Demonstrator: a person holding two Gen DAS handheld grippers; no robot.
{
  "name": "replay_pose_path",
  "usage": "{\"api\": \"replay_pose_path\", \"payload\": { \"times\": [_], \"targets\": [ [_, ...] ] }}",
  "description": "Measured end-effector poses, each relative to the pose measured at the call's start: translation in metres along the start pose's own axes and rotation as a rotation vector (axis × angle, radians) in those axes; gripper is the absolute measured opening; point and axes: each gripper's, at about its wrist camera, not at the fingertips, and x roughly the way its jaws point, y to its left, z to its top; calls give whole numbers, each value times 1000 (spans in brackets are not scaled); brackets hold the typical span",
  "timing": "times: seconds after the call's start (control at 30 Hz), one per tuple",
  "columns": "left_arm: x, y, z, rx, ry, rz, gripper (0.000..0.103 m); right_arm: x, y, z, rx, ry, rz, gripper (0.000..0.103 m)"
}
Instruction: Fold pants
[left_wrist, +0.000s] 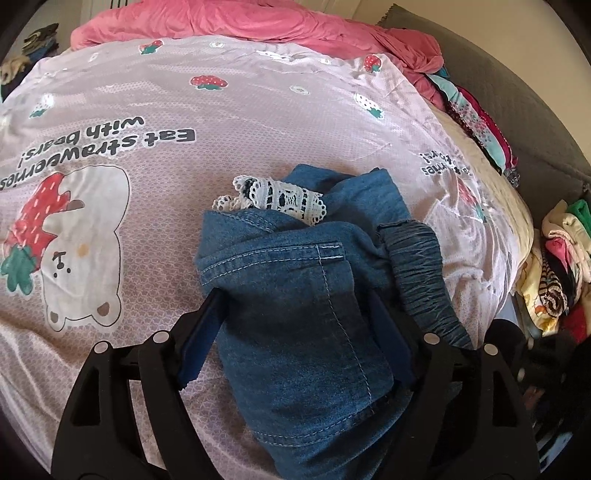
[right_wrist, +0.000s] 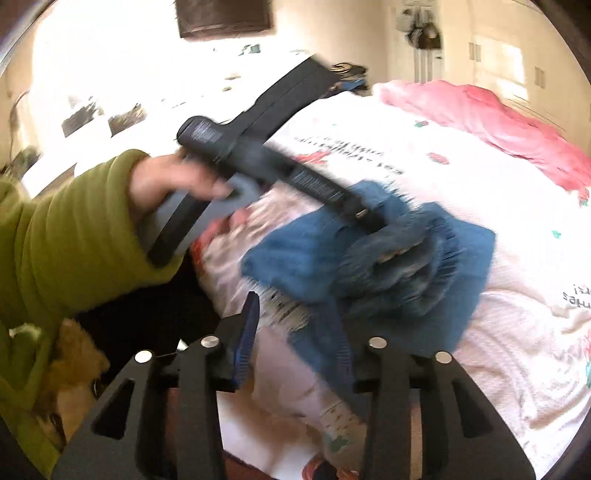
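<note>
1. We hold the left black two-finger gripper with blue pads (left_wrist: 295, 317) over the pink bedspread printed with strawberries and a white bear (left_wrist: 155, 236); its fingers sit on either side of a fold of the blue denim pants with pale stitching and white lace trim (left_wrist: 295, 280), pinching that fold.
2. In the left wrist view the pants lie bunched near the middle of the bedspread, toward its near edge, with the lace trim (left_wrist: 273, 199) at the far end of the bundle and the gathered elastic waistband (left_wrist: 417, 266) on the right side.
3. In the right wrist view the left gripper reaches into the crumpled pants (right_wrist: 369, 266), and the hand (right_wrist: 173, 184) in a green padded sleeve (right_wrist: 66, 236) grips its handle.
4. Our right black two-finger gripper with blue pads (right_wrist: 295, 328) hovers at the near edge of the bedspread (right_wrist: 517, 332) with its fingers spread; a flap of denim lies against the right finger (right_wrist: 343, 354), the left finger is clear of it, and the view is blurred.
5. A rumpled pink blanket (left_wrist: 258, 26) lies along the far edge of the bed.
6. A stack of folded colourful clothes (left_wrist: 476, 118) runs along the right edge of the bed.
</note>
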Motion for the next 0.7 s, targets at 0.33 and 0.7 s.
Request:
{"api": "replay_pose_path", "payload": {
  "times": [0.33, 0.7],
  "targets": [
    [0, 0, -3, 3, -1, 3, 72, 46, -49, -17, 256, 146, -74, 38],
    [-32, -7, -8, 20, -73, -8, 72, 1, -54, -4, 303, 36, -108, 53]
  ]
}}
